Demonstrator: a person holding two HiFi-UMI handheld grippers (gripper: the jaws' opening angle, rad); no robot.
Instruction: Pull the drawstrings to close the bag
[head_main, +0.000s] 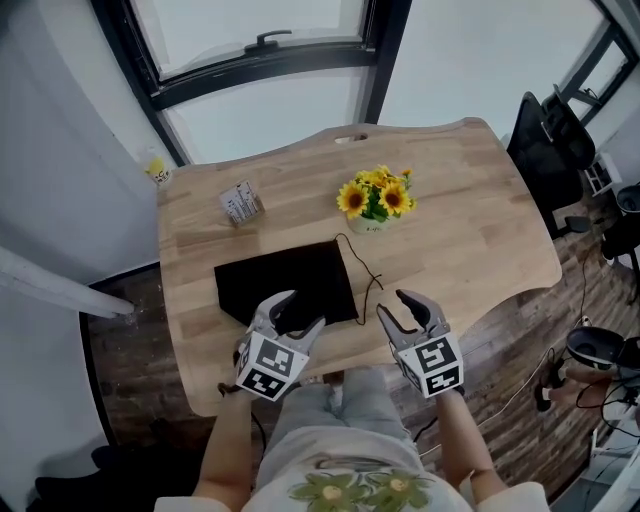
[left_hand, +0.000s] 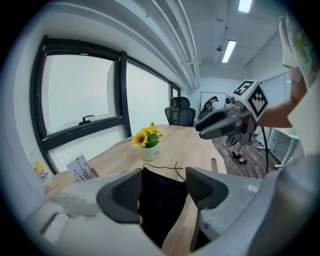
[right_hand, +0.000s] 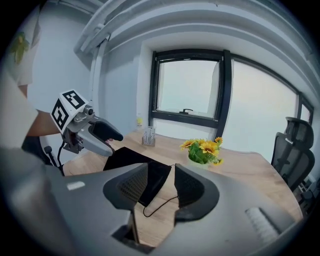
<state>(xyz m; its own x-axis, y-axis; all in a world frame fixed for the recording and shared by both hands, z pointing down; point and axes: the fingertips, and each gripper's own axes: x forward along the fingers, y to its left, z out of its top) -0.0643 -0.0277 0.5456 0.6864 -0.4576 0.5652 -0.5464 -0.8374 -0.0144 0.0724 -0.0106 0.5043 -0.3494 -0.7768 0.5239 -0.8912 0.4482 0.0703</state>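
Observation:
A flat black drawstring bag (head_main: 287, 284) lies on the wooden table (head_main: 470, 220), its thin black strings (head_main: 364, 262) trailing off its right edge. My left gripper (head_main: 300, 312) hovers open over the bag's near edge; in the left gripper view the bag (left_hand: 161, 202) shows between the spread jaws. My right gripper (head_main: 395, 303) is open just right of the bag's near corner, with nothing between its jaws. In the right gripper view a string loop (right_hand: 161, 205) lies on the wood below the jaws, beside the bag (right_hand: 129, 159) and the left gripper (right_hand: 97, 135).
A small pot of yellow sunflowers (head_main: 376, 199) stands just behind the bag. A small printed box (head_main: 240, 203) sits at the back left. A black office chair (head_main: 548, 135) stands off the table's right end. Windows run behind the table.

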